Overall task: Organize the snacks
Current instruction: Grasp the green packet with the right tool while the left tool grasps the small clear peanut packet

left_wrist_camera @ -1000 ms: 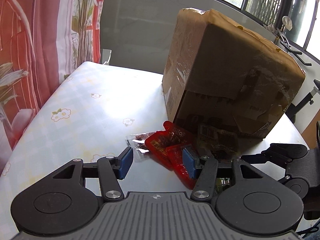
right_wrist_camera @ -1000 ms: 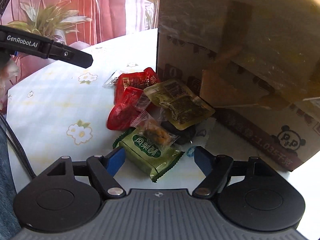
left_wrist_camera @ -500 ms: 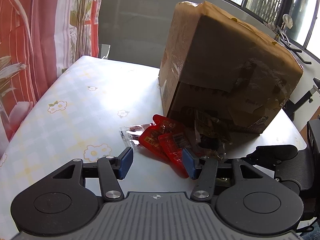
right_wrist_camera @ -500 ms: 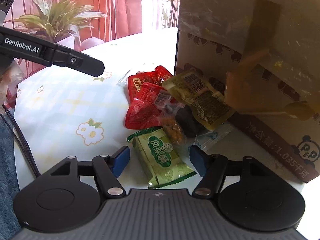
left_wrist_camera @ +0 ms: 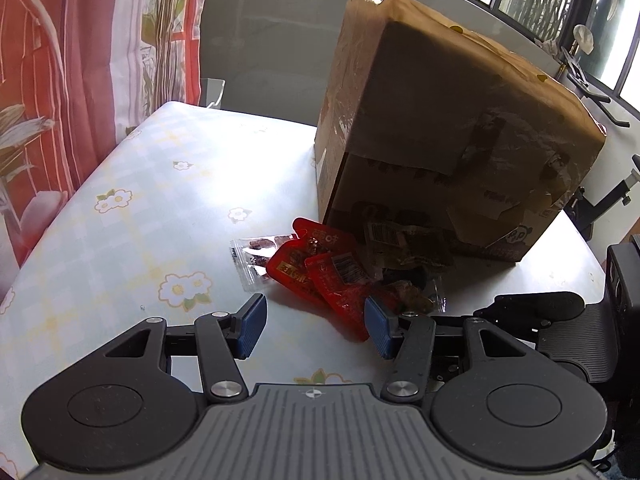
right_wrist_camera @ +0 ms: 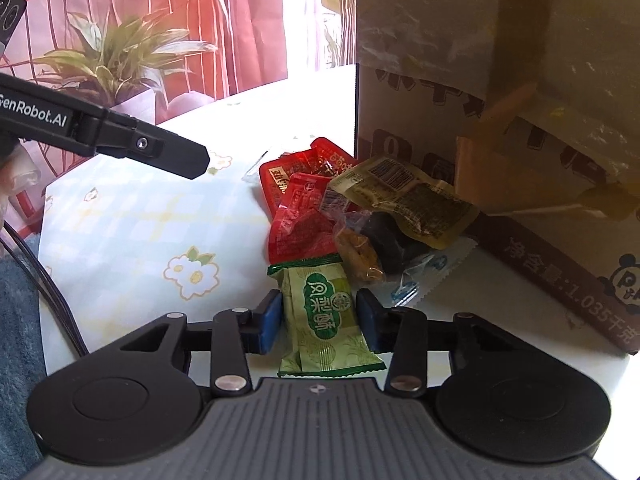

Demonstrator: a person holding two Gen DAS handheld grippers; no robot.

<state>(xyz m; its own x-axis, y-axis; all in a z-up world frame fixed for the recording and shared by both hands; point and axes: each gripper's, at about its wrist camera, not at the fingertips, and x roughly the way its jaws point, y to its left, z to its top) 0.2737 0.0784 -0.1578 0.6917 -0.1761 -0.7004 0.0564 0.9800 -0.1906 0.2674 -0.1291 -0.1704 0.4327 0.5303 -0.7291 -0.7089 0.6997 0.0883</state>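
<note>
A pile of snack packets lies on the table against a large cardboard box (left_wrist_camera: 452,120). It holds red packets (left_wrist_camera: 320,264), a clear packet (left_wrist_camera: 256,256), an olive packet (right_wrist_camera: 404,196) and a green packet (right_wrist_camera: 326,312). My right gripper (right_wrist_camera: 320,320) has its pads against both sides of the green packet, which lies between its fingers. My left gripper (left_wrist_camera: 314,326) is open and empty just in front of the red packets. The left gripper's finger (right_wrist_camera: 132,144) shows in the right wrist view.
The table (left_wrist_camera: 132,216) has a pale floral cloth. A red curtain (left_wrist_camera: 60,60) hangs at the left, with a potted plant (right_wrist_camera: 116,60) beside the table. The box (right_wrist_camera: 500,92) fills the right side. Black equipment (left_wrist_camera: 624,280) stands past the right edge.
My right gripper has moved forward over the green packet and narrowed until its pads meet the packet's sides. My left gripper has drawn back a little from the pile and stayed open.
</note>
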